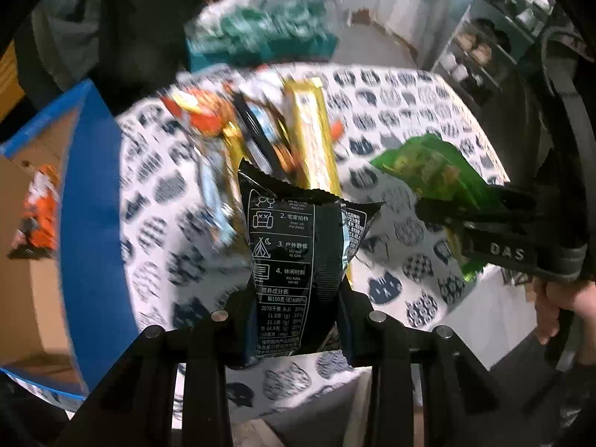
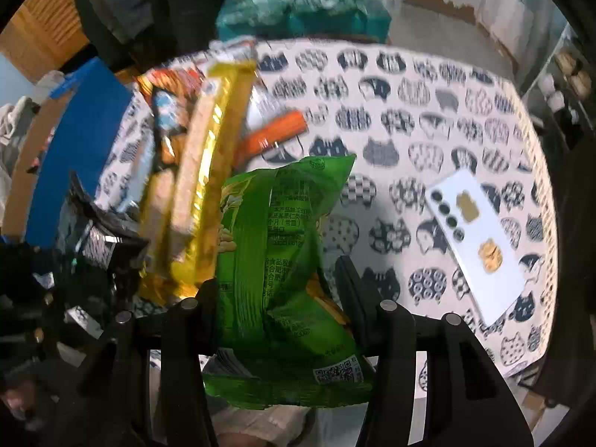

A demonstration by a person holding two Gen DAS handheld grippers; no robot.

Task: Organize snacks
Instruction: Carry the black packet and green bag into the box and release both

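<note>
My left gripper (image 1: 294, 313) is shut on a black snack packet (image 1: 294, 253) with white print, held above the cat-print table (image 1: 391, 111). My right gripper (image 2: 279, 298) is shut on a green snack bag (image 2: 275, 246); that bag and gripper also show at the right of the left wrist view (image 1: 436, 171). A pile of snacks lies on the table: a long yellow packet (image 2: 208, 171), an orange-red bag (image 1: 201, 111) and an orange stick (image 2: 275, 130). An open blue cardboard box (image 1: 93, 205) stands at the left with an orange packet (image 1: 41, 208) inside.
A white phone (image 2: 480, 238) lies face down at the table's right side. A teal bag (image 1: 260, 33) sits beyond the far edge. A dark shelf rack (image 1: 491, 37) stands at the back right. A person's hand (image 1: 566, 309) holds the right gripper.
</note>
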